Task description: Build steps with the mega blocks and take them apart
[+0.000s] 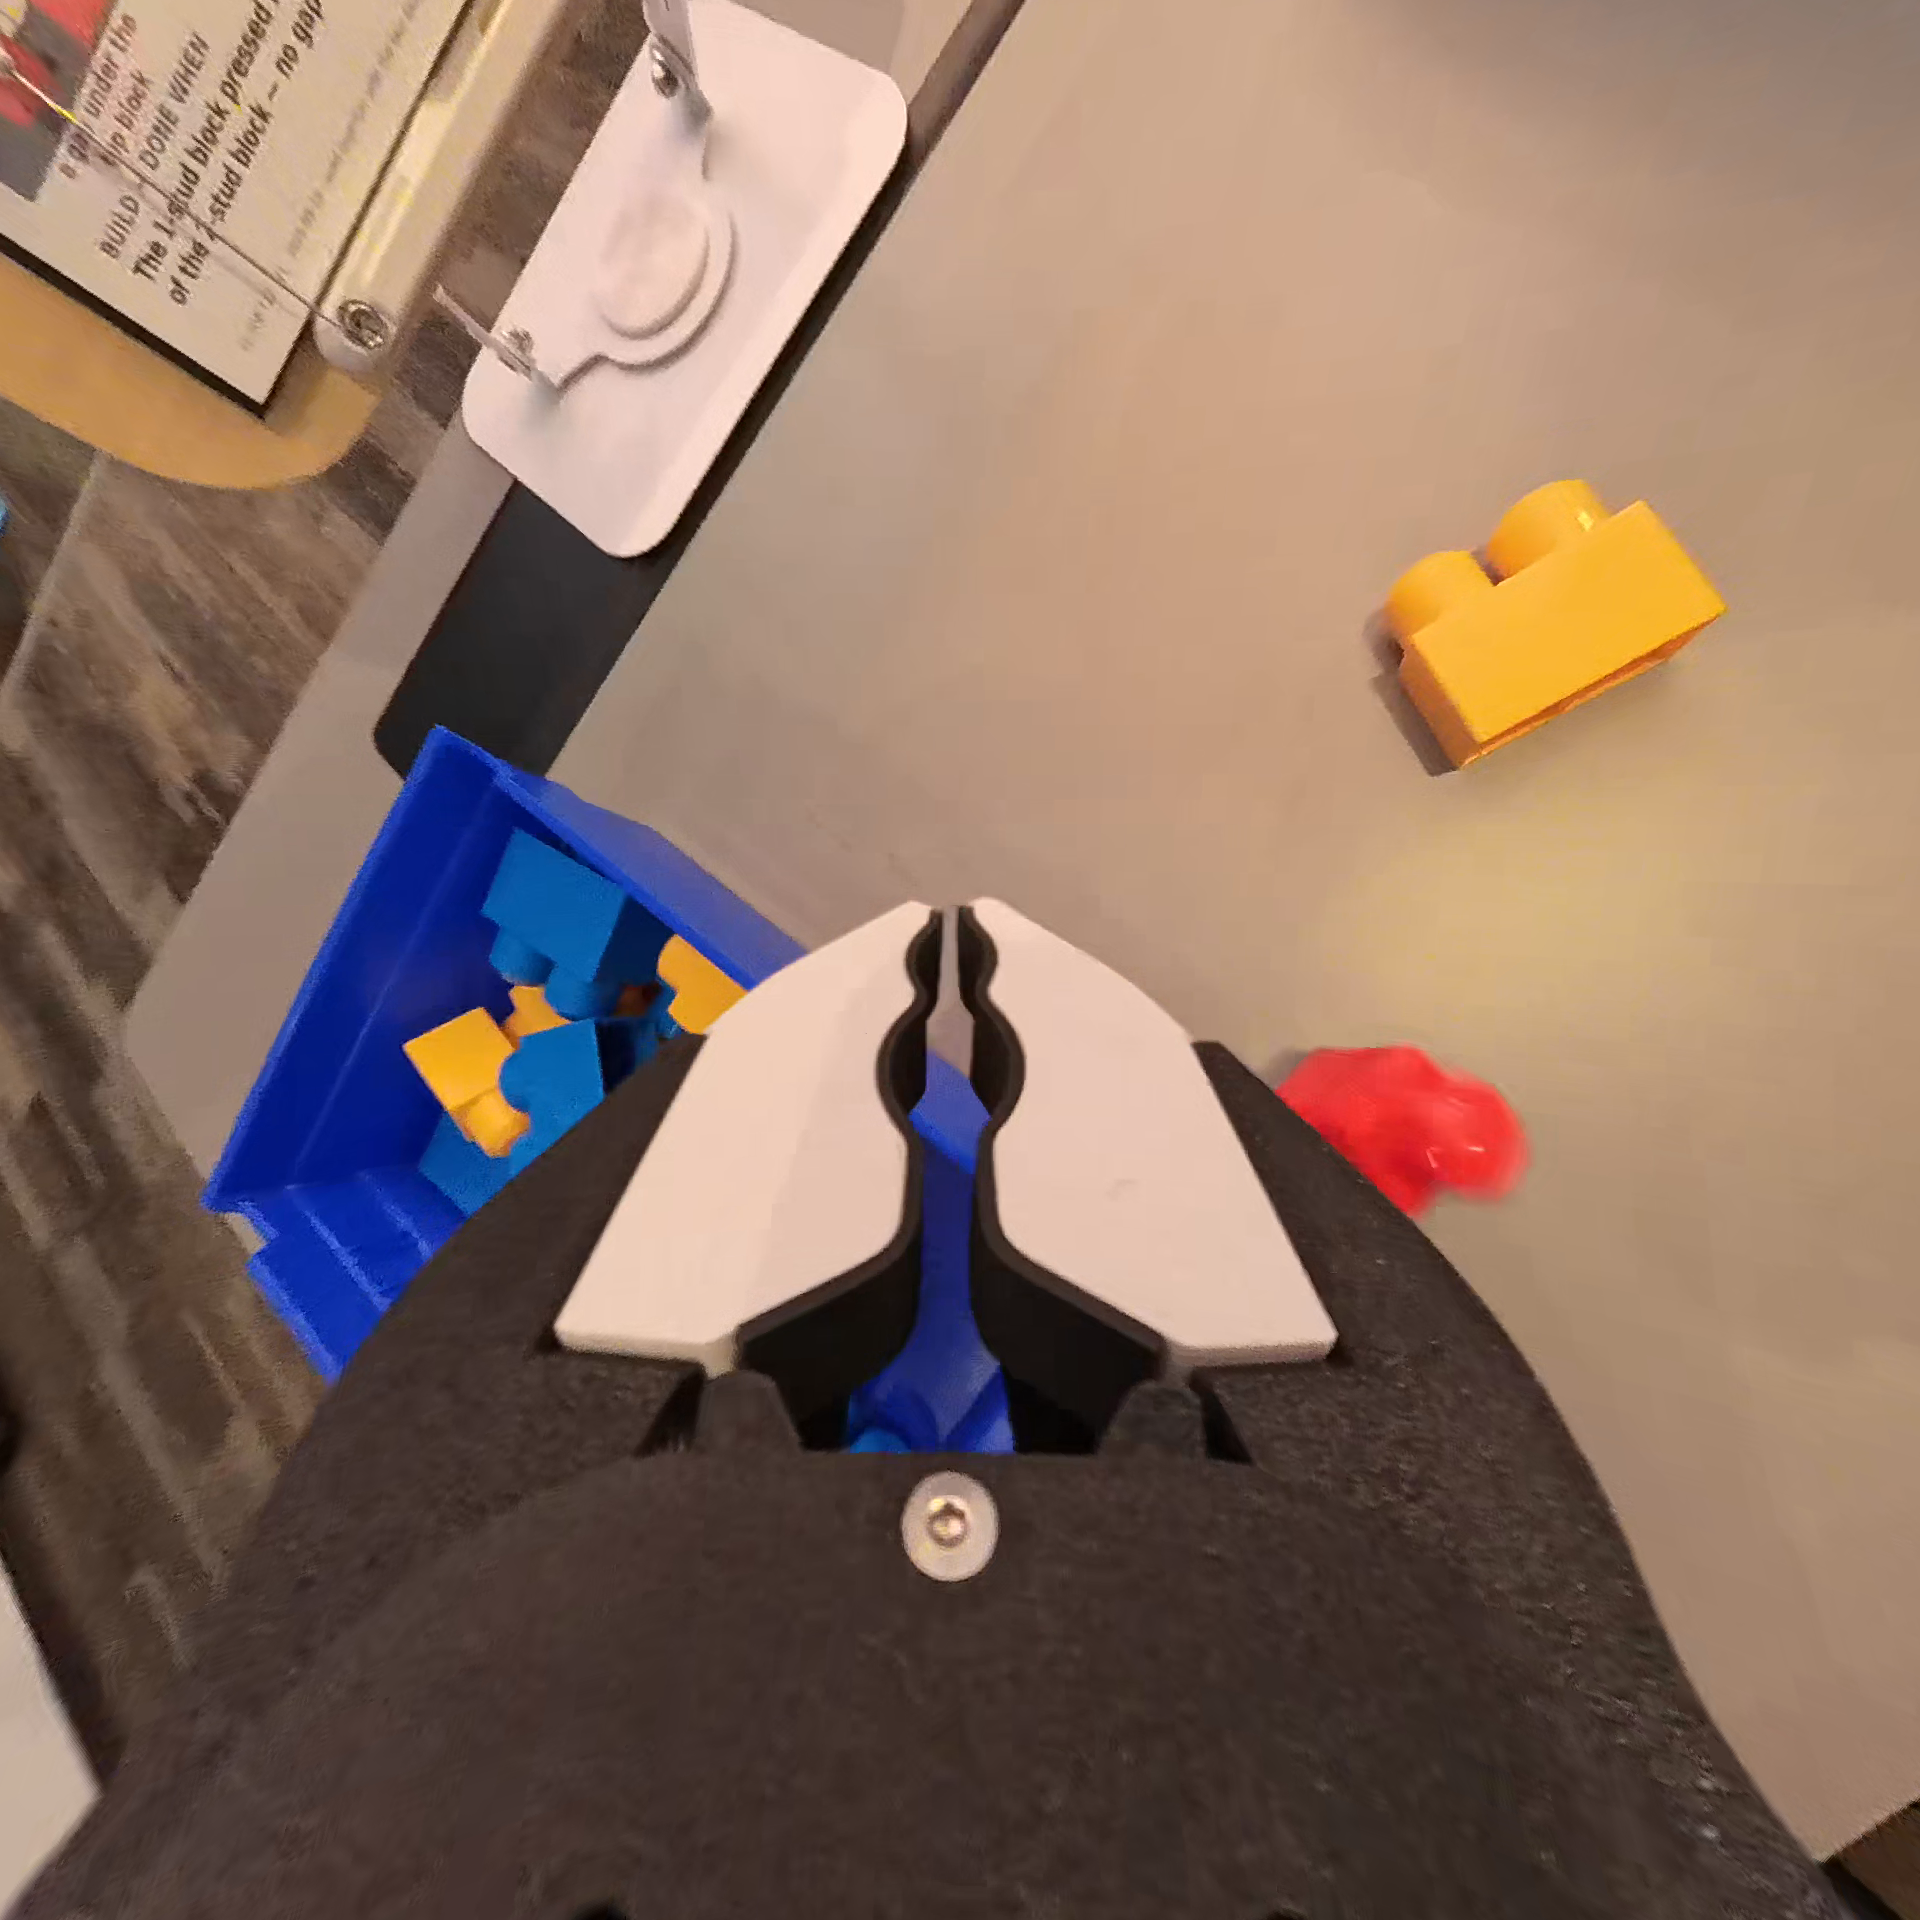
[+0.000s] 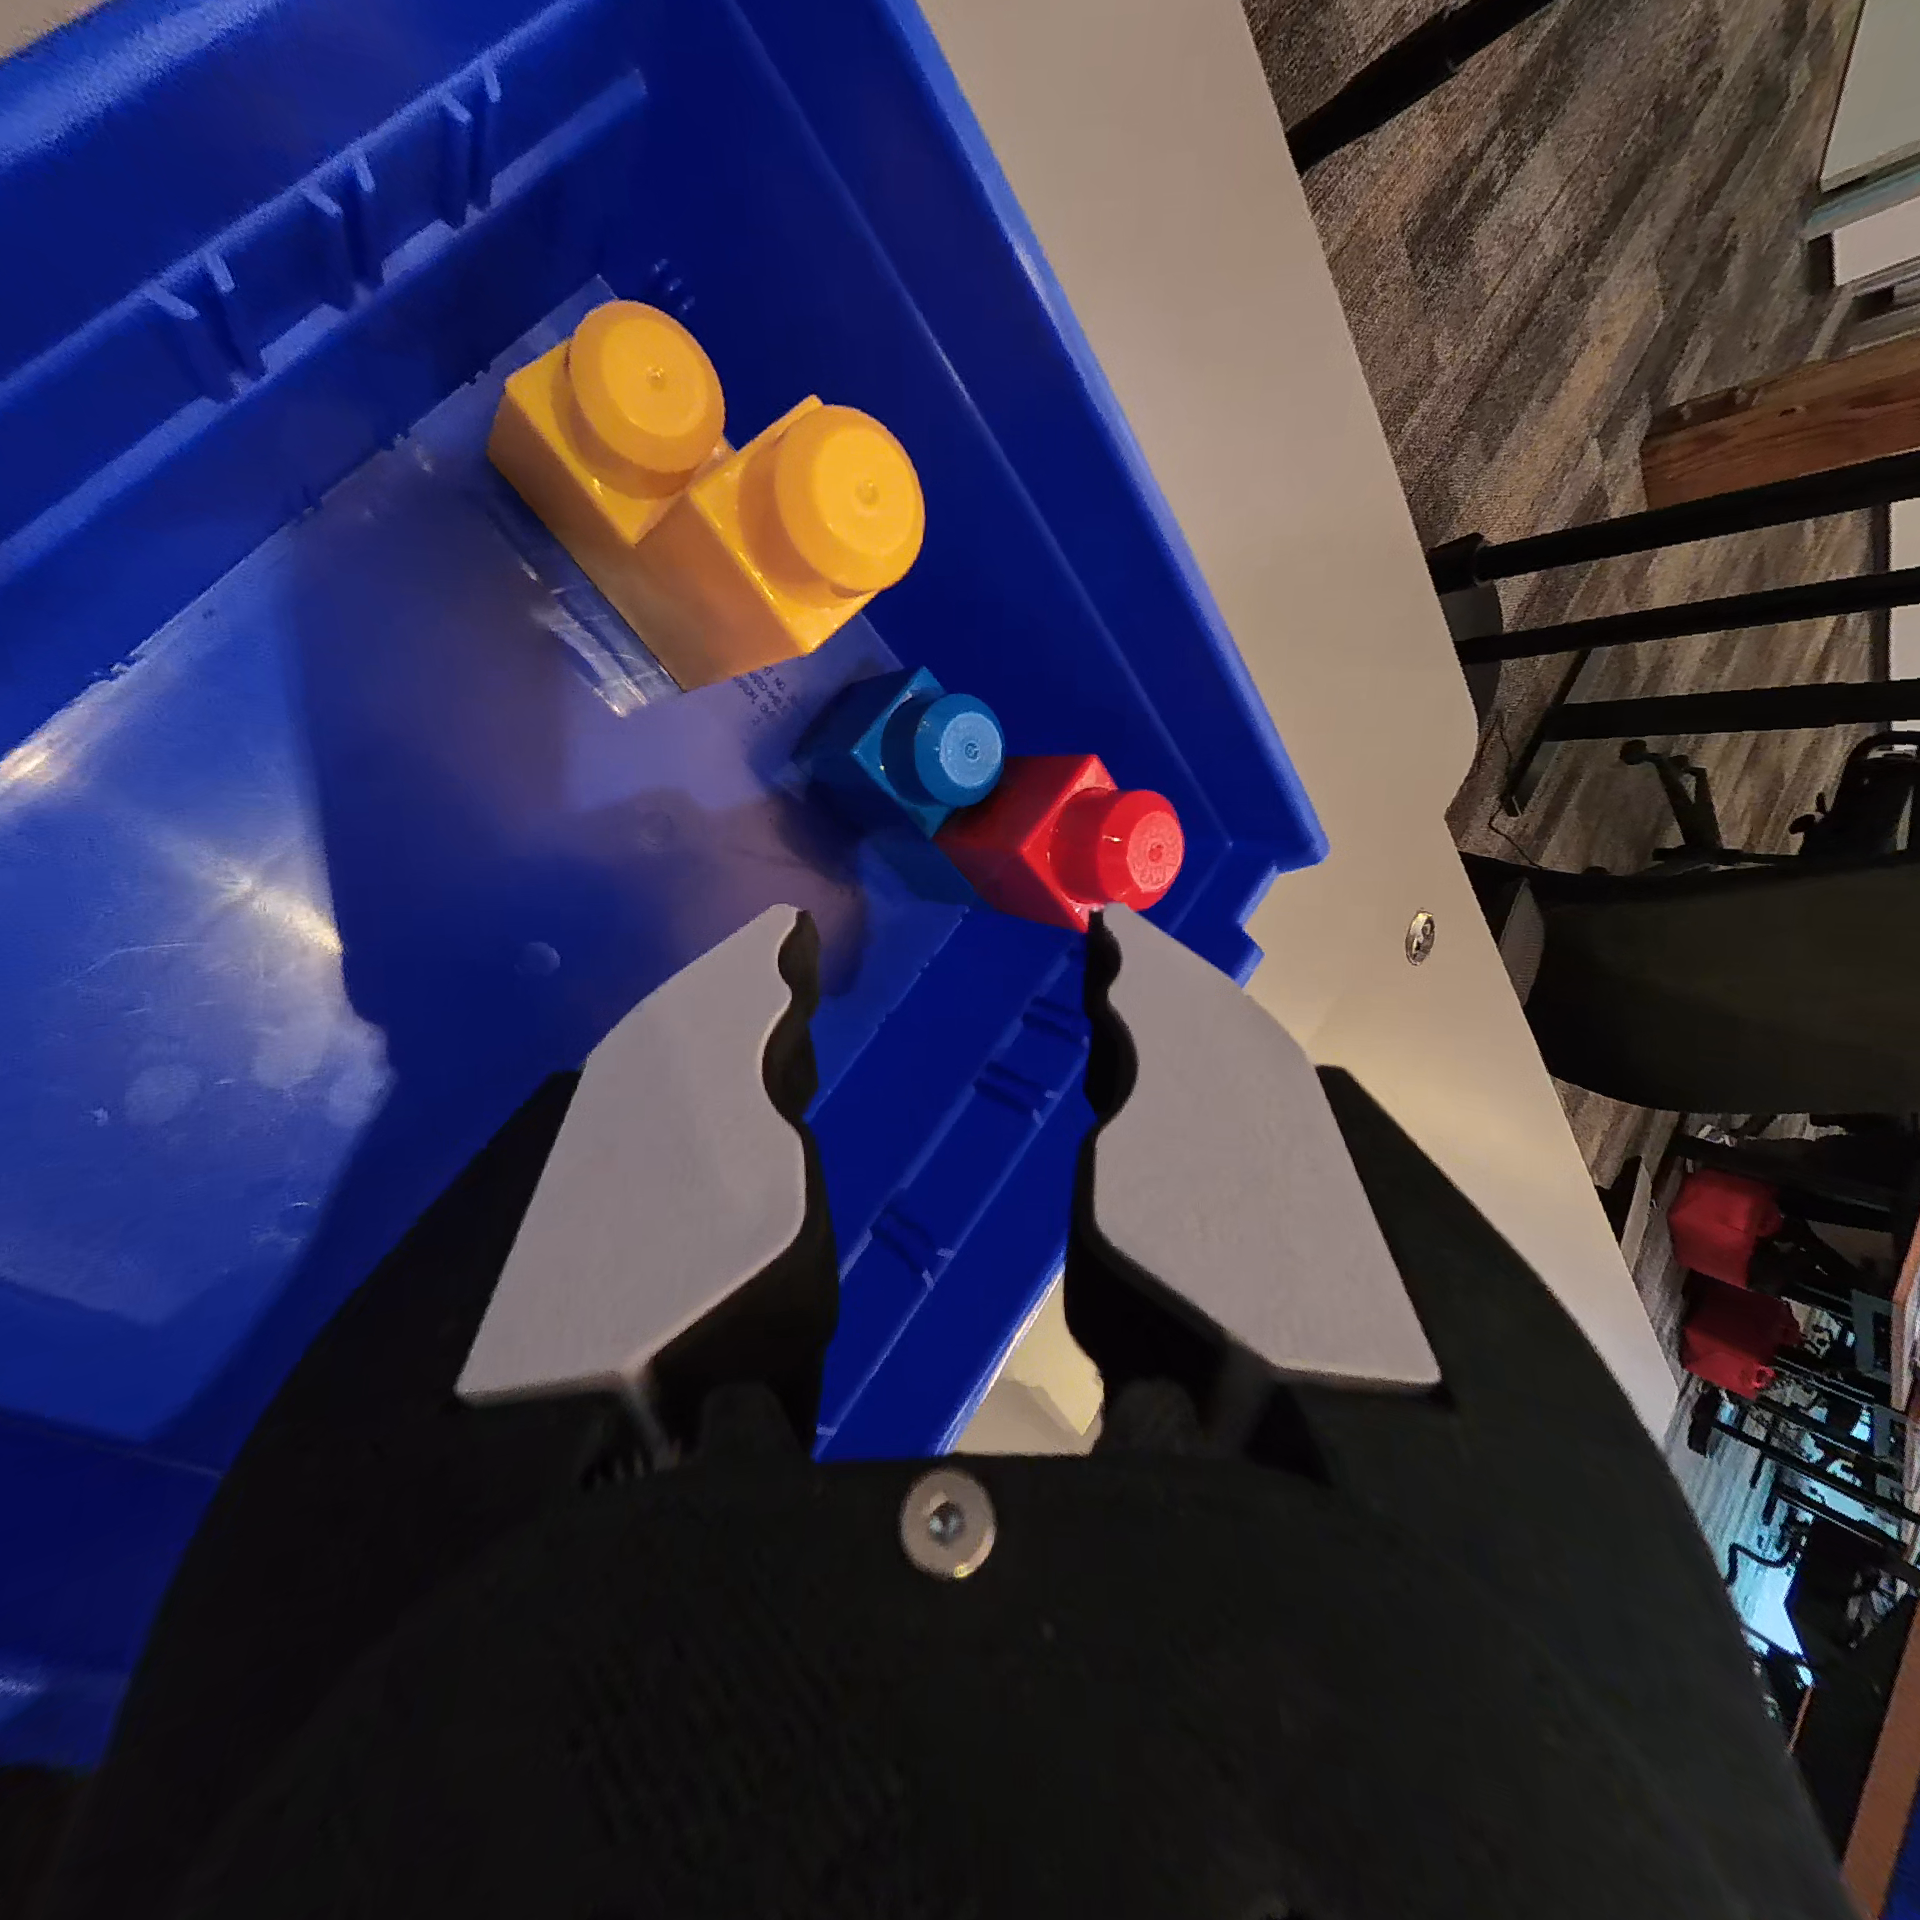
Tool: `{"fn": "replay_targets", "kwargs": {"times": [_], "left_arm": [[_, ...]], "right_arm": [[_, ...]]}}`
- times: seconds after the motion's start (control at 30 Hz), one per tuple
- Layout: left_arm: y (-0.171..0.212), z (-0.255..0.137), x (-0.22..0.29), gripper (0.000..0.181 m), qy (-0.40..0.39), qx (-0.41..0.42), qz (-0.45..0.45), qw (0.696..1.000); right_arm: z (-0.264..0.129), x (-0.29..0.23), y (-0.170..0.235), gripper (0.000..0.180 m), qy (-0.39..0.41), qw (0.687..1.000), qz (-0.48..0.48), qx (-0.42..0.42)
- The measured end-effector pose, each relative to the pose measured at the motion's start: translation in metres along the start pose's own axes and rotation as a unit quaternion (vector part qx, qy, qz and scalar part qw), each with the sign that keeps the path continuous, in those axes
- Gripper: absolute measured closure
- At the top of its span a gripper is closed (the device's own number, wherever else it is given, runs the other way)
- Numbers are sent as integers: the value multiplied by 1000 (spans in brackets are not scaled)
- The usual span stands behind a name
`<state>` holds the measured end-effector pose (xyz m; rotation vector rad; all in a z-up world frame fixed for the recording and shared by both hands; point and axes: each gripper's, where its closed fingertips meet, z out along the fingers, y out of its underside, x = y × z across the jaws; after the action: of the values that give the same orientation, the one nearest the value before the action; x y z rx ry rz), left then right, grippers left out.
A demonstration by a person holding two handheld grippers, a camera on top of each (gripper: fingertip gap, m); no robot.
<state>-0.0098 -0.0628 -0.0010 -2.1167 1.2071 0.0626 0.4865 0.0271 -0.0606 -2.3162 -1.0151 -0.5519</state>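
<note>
- Mega blocks in the left wrist view numbered two loose on the grey surface (image 1: 1143, 520): a yellow two-stud block (image 1: 1553, 623) lying tilted, well apart from a red block (image 1: 1403, 1132) that was blurred, just beside the gripper body.
- A blue bin (image 1: 343, 1039) at the surface's edge held a jumble of blue and yellow blocks (image 1: 540, 1018), too tangled to count.
- The left gripper (image 1: 948, 920) had its jaws together, nothing between them.
- In the right wrist view, a second blue bin (image 2: 312, 935) held three blocks: a yellow stepped block (image 2: 717, 499) with two studs, a blue one-stud block (image 2: 914, 758) and a red one-stud block (image 2: 1070, 842) touching it.
- The right gripper (image 2: 951, 914) had its jaws apart, one tip at the red block's edge.
</note>
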Motion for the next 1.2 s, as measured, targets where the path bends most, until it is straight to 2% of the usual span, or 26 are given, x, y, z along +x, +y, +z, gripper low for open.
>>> {"fn": "replay_targets", "kwargs": {"times": [0.17, 0.23, 0.4, 0.87, 1.03, 1.2], "left_arm": [[-4, -3, 8, 157, 42, 24, -3, 999], [-7, -8, 15, 157, 66, 41, 0, 997], [-2, -17, 12, 153, 65, 42, -3, 997], [12, -18, 0, 153, 116, 56, -35, 991], [12, -23, 35, 152, 161, 61, 2, 985], [31, -31, 99, 152, 273, 32, 0, 961]], "right_arm": [[3, -5, -4, 129, -3, 1000, -12, -4], [4, -8, -7, 129, -5, 1000, -19, -5], [8, -15, -8, 129, -14, 1000, -25, -9], [26, -21, 3, 129, -34, 999, -23, -35], [29, -37, 3, 129, -50, 996, -47, -49], [25, -43, -4, 129, -61, 996, -48, -32]]}}
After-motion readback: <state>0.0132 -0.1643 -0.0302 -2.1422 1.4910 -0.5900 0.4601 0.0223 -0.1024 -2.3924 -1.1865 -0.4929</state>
